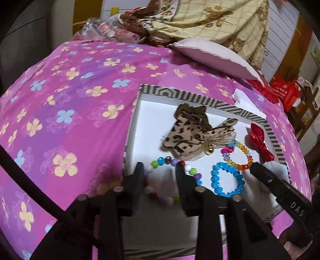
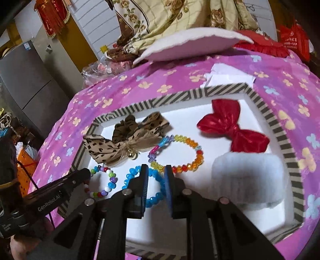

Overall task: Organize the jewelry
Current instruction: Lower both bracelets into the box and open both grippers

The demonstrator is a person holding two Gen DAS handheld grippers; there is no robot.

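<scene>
1. A home bedroom: a bed under a pink flowered sheet fills both views.
2. A pillow and a bundled floral quilt lie at the bed's far edge.
3. A grey fridge and a red hanging ornament stand beyond the bed.

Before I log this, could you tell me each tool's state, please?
Left tool: open, holding nothing, over the multicolour bracelet.
Right tool: open, astride the blue bracelet.
</scene>
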